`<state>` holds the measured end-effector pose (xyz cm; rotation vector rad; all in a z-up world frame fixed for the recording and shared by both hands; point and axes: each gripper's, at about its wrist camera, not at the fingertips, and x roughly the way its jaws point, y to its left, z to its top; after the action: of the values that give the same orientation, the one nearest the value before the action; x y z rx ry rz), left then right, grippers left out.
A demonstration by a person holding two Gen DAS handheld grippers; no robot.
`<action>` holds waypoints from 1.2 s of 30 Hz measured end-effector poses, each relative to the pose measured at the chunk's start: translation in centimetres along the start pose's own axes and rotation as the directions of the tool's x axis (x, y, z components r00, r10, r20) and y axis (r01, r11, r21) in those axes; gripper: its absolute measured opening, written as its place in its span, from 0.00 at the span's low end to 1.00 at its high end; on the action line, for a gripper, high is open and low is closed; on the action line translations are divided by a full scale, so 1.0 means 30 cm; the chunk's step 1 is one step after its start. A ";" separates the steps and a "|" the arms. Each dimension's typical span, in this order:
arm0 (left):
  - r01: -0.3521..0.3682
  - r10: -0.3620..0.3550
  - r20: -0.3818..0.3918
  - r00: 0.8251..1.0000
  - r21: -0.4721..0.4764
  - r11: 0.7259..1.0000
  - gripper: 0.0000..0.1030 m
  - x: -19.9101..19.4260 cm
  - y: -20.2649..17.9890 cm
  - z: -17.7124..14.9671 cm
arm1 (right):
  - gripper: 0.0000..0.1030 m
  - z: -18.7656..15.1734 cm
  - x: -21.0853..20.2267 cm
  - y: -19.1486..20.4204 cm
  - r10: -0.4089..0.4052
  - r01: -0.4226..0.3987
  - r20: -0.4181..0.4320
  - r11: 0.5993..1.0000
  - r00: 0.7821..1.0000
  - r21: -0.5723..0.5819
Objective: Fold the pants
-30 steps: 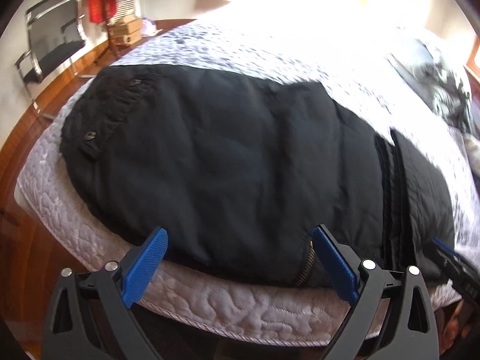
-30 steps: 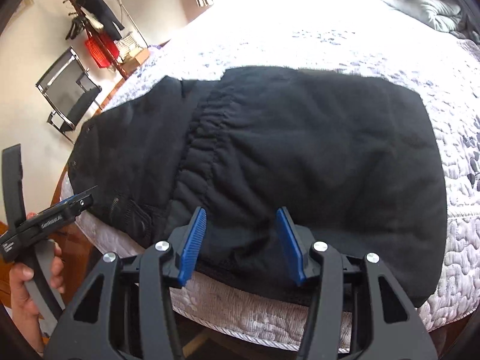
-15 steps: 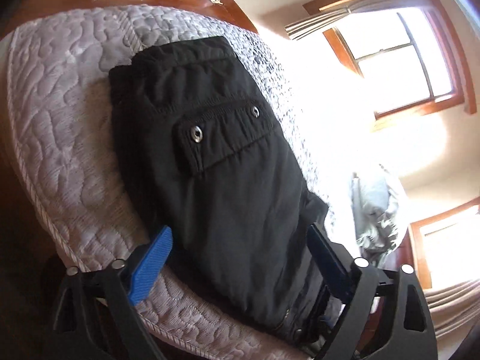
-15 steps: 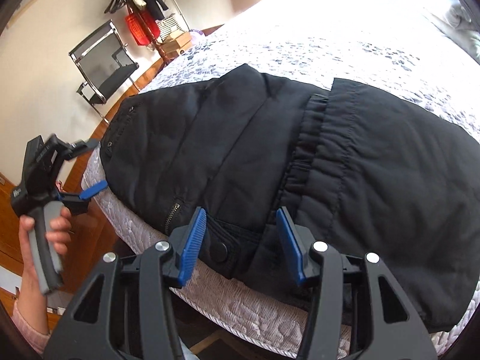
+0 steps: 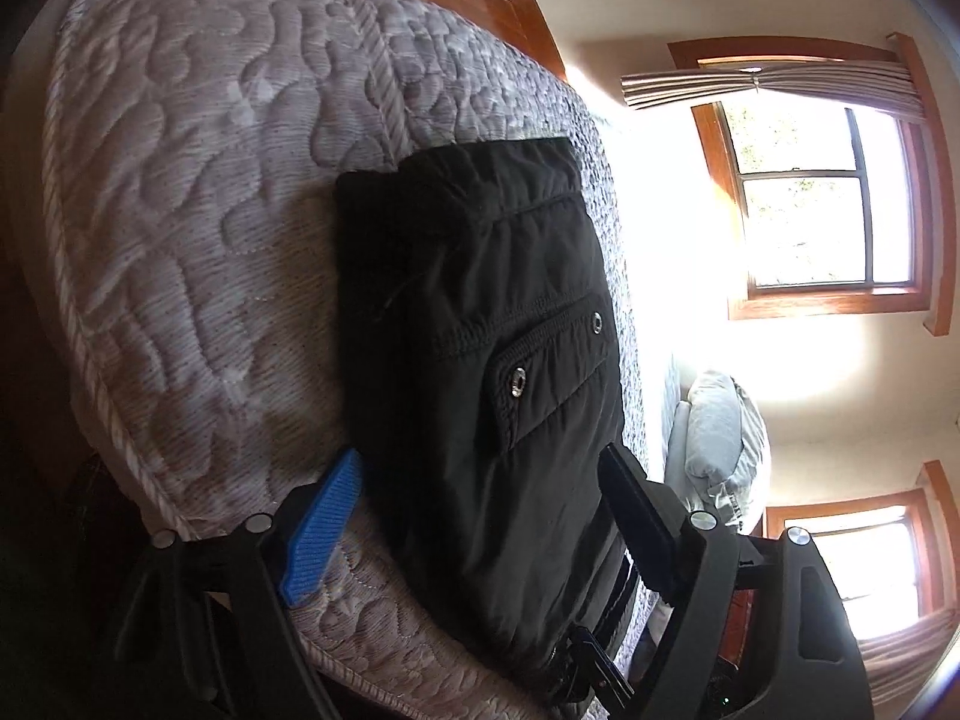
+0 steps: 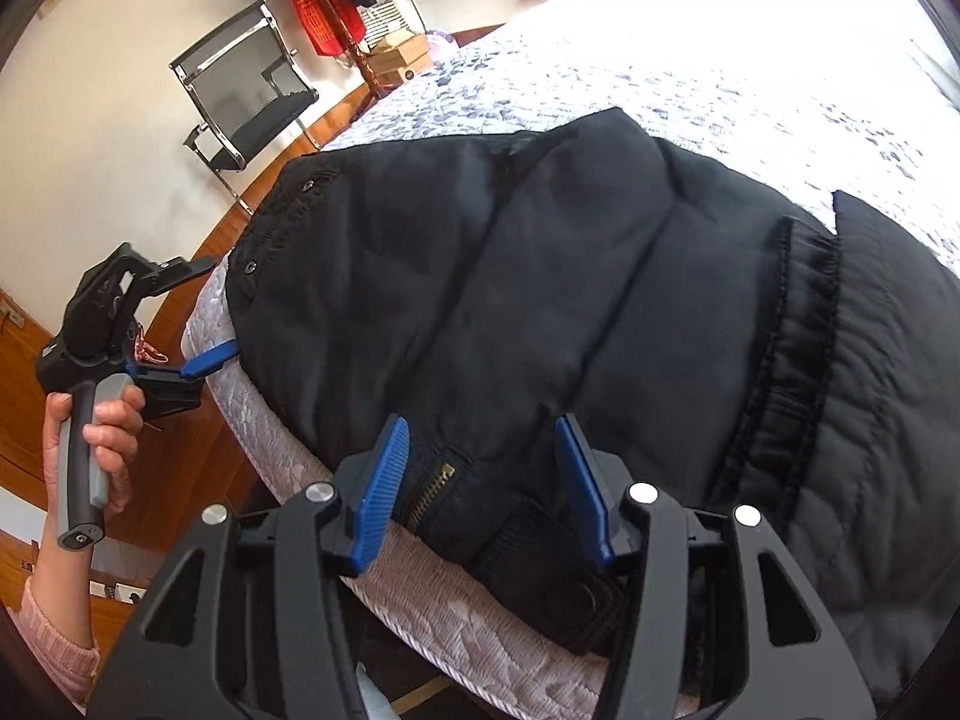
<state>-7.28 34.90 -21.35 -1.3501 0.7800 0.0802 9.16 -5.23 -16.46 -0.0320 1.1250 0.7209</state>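
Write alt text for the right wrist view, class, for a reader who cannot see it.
Black pants lie spread on a quilted bed, and the right gripper hovers at their near edge, its blue pads either side of a brass zipper. At left, a hand holds the left gripper at the pants' corner; a chair stands behind.

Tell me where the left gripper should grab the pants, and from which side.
Grip the pants at the waistband corner overhanging the bed's edge, coming in level from the open side. The left gripper, jaws closing, already straddles that edge there, one finger above and one below.
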 end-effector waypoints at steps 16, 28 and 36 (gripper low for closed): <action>0.204 -0.199 0.048 0.979 -0.187 0.961 0.80 0.109 0.119 0.111 | 0.56 -0.007 0.057 0.008 -0.011 0.011 -0.030 1.000 0.999 -0.022; 0.051 -0.049 0.025 0.998 -0.085 0.995 0.53 0.149 0.052 0.119 | 0.62 -0.022 0.088 0.034 -0.022 0.021 -0.029 0.999 0.999 -0.040; -0.016 0.018 0.015 1.000 -0.118 0.993 0.27 0.171 0.005 0.097 | 0.65 -0.019 0.099 0.056 -0.025 0.024 -0.028 0.998 0.999 -0.051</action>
<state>-2.16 35.60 -24.22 -1.4531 0.7830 0.1530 8.49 -2.63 -18.63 -0.0990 1.1322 0.7287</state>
